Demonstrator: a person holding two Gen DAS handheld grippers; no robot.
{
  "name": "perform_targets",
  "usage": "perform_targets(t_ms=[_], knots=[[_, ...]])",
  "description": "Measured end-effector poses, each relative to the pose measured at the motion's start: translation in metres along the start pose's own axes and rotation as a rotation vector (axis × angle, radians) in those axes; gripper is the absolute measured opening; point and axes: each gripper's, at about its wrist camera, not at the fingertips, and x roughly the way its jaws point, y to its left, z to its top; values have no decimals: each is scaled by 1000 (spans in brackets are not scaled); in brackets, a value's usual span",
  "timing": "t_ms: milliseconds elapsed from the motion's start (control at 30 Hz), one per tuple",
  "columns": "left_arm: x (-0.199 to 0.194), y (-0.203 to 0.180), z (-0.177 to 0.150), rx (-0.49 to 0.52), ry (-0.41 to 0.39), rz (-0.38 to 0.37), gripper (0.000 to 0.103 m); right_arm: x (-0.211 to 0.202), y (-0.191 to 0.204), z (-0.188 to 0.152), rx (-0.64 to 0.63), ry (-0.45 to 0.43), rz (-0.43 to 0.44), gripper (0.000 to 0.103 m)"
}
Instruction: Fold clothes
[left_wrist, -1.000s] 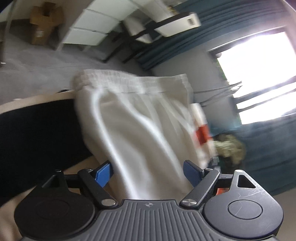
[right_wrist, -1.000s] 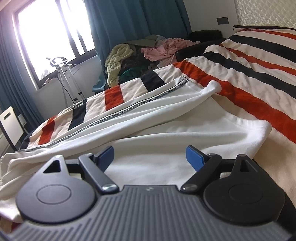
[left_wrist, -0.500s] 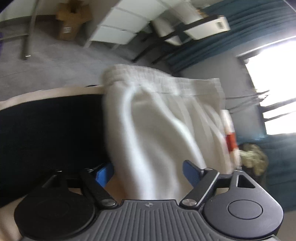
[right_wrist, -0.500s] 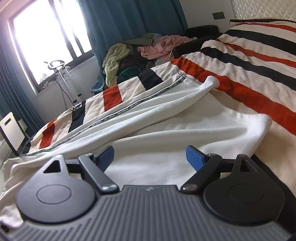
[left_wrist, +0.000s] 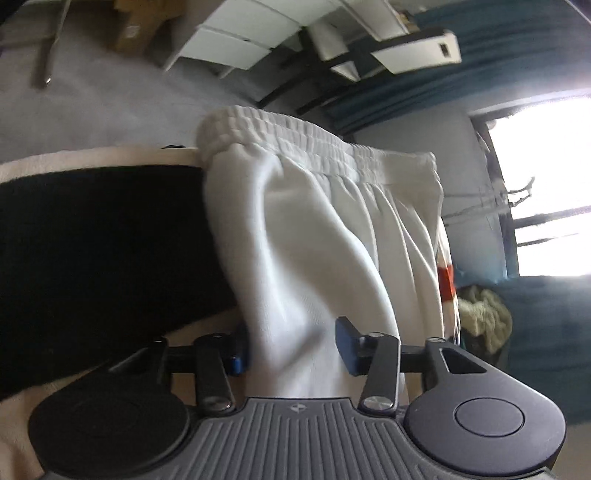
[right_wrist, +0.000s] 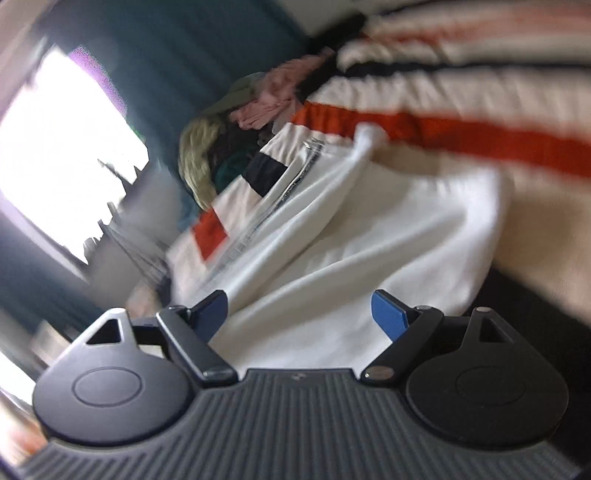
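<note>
White sweatpants (left_wrist: 314, 236) lie on a striped bedspread (left_wrist: 92, 251). Their elastic waistband (left_wrist: 295, 140) is at the far bed edge in the left wrist view. My left gripper (left_wrist: 291, 347) has its jaws partly closed around a raised fold of the white fabric, with a gap still showing. In the right wrist view the pant legs (right_wrist: 351, 240) with a dark side stripe stretch away. My right gripper (right_wrist: 299, 314) is open, low over the white fabric. That view is blurred and tilted.
The bedspread (right_wrist: 461, 136) has red, black and cream stripes. A pile of clothes (right_wrist: 236, 122) lies beyond the bed by teal curtains. White drawers (left_wrist: 236, 40), a chair (left_wrist: 369, 51) and a cardboard box (left_wrist: 136, 18) stand on the grey floor past the bed edge.
My left gripper's jaws have narrowed around the fold of the sweatpants. My right gripper has rolled sideways fast and stays open.
</note>
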Motion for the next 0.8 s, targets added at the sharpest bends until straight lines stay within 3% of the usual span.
perform_targets(t_ms=[33, 133, 200, 267, 367, 433, 500, 533, 700, 733, 800], knots=[[1, 1, 1, -5, -3, -6, 43, -1, -11, 5, 55, -5, -5, 86], [2, -3, 2, 20, -17, -18, 22, -7, -38, 16, 166, -54, -67, 87], [-1, -15, -1, 107, -50, -37, 15, -9, -55, 20, 230, -87, -116, 87], [-12, -20, 0, 162, -74, -78, 15, -9, -69, 24, 287, -109, -171, 76], [-24, -23, -3, 173, -92, -143, 15, -1, -92, 25, 391, -108, -234, 70], [-20, -18, 0, 143, -77, -120, 18, 6, -101, 26, 428, -114, -262, 67], [-16, -10, 2, 97, -56, -91, 29, 16, -104, 30, 435, -126, -271, 66], [-9, -6, 5, 60, -45, -78, 30, 22, -103, 31, 433, -129, -274, 65], [14, 8, 19, -46, -47, -46, 38, 56, -92, 43, 313, -143, -374, 29], [15, 10, 19, -65, -53, -48, 37, 60, -89, 46, 283, -150, -397, 17], [18, 13, 20, -101, -63, -51, 36, 64, -85, 47, 240, -161, -408, 10]])
